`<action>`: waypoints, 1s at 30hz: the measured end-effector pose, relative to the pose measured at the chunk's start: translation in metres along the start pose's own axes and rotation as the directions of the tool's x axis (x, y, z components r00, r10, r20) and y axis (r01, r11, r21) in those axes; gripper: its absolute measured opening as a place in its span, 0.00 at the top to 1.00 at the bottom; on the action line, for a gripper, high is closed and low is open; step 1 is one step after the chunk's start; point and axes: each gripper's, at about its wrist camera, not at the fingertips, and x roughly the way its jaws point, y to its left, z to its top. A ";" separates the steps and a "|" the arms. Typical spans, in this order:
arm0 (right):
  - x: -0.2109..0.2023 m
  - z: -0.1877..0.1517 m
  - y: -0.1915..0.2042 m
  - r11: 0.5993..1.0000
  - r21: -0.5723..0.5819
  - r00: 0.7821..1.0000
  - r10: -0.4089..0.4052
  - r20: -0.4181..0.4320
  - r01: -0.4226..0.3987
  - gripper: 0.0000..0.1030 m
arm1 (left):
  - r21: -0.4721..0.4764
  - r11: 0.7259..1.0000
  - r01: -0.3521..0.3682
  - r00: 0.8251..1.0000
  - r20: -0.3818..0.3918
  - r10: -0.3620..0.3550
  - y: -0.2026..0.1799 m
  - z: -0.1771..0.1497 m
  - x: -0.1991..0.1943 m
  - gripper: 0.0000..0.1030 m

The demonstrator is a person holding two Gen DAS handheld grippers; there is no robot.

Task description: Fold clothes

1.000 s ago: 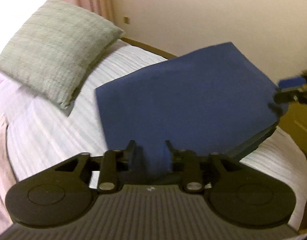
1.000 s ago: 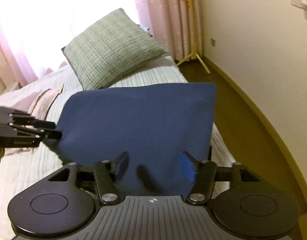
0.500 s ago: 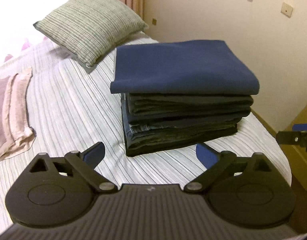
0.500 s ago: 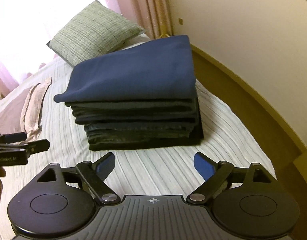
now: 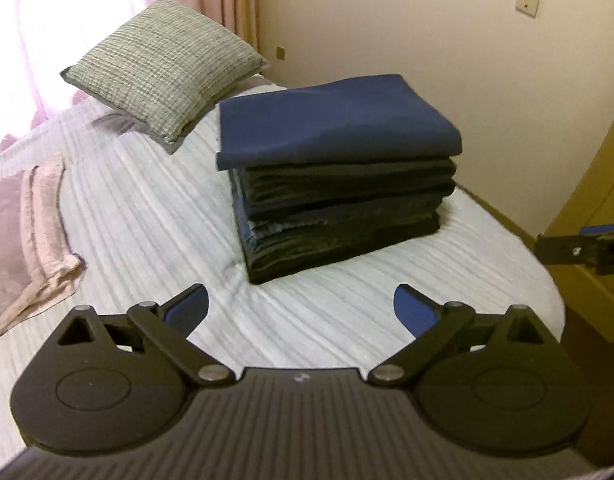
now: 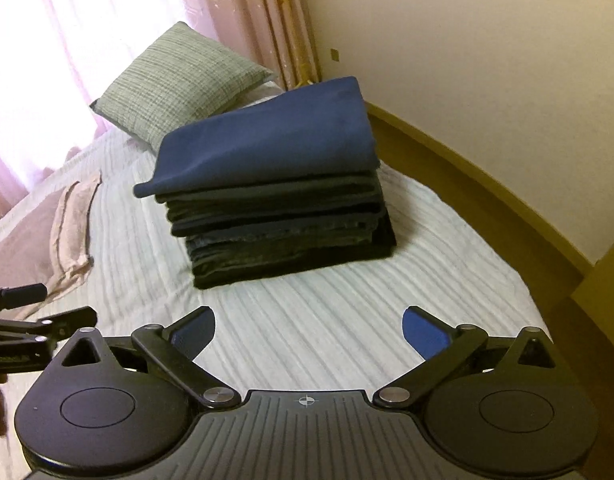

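Navy cloth (image 5: pixel 331 120), folded, is laid atop the stack (image 5: pixel 339 216) beside the pillow (image 5: pixel 163 64); soft, light; best taken at corners. Left gripper (image 5: pixel 301 308) and right gripper (image 6: pixel 309 328) are held wide, empty.

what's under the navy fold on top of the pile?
Under the navy fold: a stack of dark folded garments on the striped bedspread. Only their front and side edges show; their count is unclear.
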 end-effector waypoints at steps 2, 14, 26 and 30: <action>-0.005 -0.002 0.003 1.000 -0.004 1.000 0.003 0.004 -0.003 0.01 | -0.023 1.000 -0.019 1.000 -0.003 0.019 0.000 -0.002 -0.003 0.04; -0.005 0.016 0.001 0.996 -0.093 1.000 0.015 0.000 -0.015 0.01 | -0.094 0.991 -0.092 0.995 -0.032 0.090 -0.020 0.010 -0.008 0.04; -0.004 0.015 -0.014 0.994 -0.100 0.998 0.050 -0.026 -0.052 0.01 | -0.120 0.984 -0.133 0.990 -0.054 0.127 -0.039 0.011 -0.010 0.04; -0.004 0.013 -0.017 0.994 -0.089 0.998 0.055 -0.032 -0.058 0.01 | -0.109 0.984 -0.140 0.989 -0.063 0.134 -0.044 0.009 -0.009 0.04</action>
